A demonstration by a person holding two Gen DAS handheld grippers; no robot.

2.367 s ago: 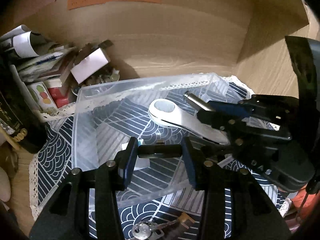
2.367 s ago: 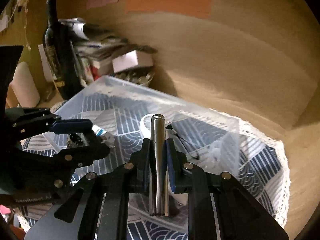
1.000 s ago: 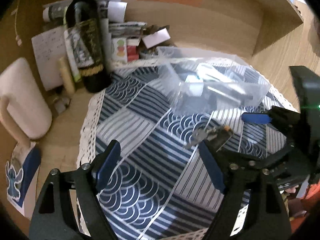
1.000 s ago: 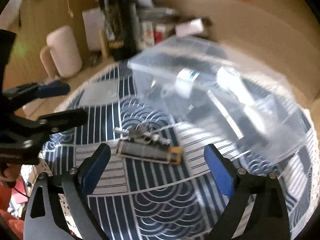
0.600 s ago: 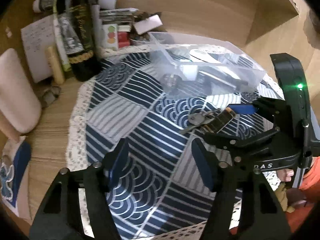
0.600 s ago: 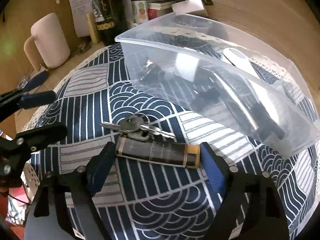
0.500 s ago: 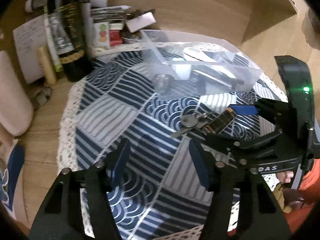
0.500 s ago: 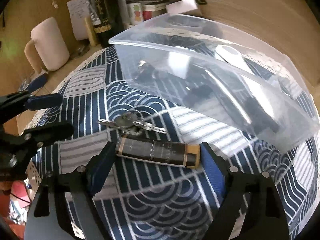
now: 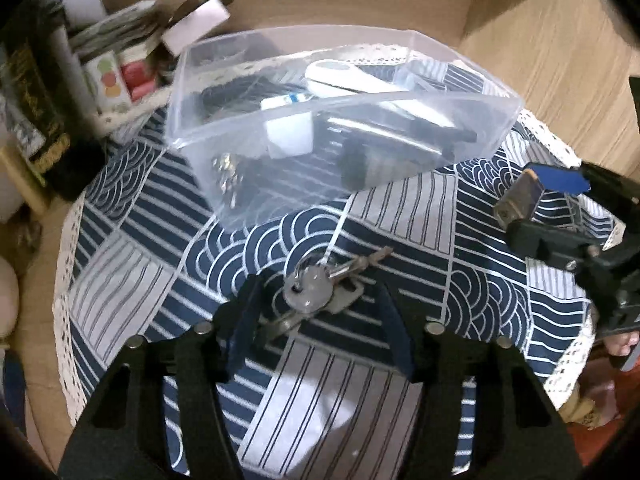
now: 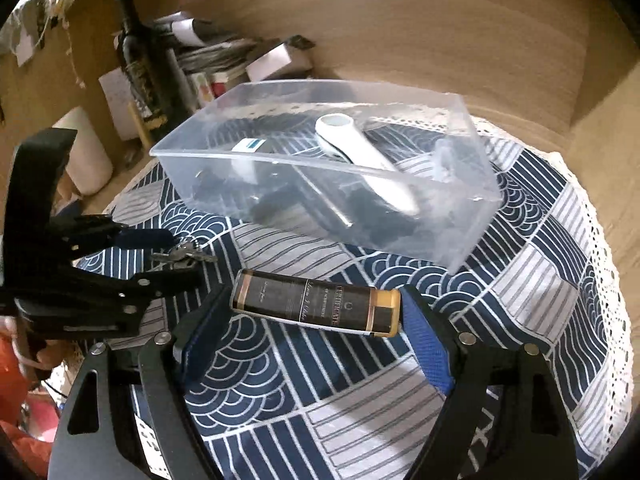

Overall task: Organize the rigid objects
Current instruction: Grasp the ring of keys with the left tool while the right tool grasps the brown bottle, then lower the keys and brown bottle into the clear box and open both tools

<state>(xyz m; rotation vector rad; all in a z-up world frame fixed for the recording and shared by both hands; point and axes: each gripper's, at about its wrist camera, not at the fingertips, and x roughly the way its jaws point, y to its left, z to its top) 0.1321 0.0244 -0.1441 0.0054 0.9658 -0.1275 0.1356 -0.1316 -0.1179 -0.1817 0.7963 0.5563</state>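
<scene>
Wood-panelled walls close in a corner where a round table wears a blue-and-white wave-patterned cloth [image 10: 540,264], and both tools hang low over it. At the right gripper [image 10: 316,316] the blue-padded jaws stand wide apart, one at each end of a dark lighter [image 10: 316,308] lying crosswise between them; whether the pads already touch its ends I cannot tell, and nothing looks lifted. At the left gripper [image 9: 320,308] the jaws are likewise spread, straddling a bunch of keys [image 9: 316,296] flat on the cloth, gripping nothing as far as I can see. My worry starts there: the keys are loose on a ring, so a squeeze could catch only one blade and leave the rest swinging, or snag the cloth and drag it. The lighter is being taken end to end, its longest way, and with smooth capped ends it could pivot or pop out if the pads land off-centre. Its body is dark brown with pale lettering, a gold-tan cap at one end and a banded collar at the other. Just beyond both stands the clear plastic bin [image 10: 472,216], already holding a white handled tool [image 10: 360,160] and several dark items, and its near wall is close enough for either arm to clip. A dark wine bottle [image 10: 140,68] and stacked papers sit behind.
</scene>
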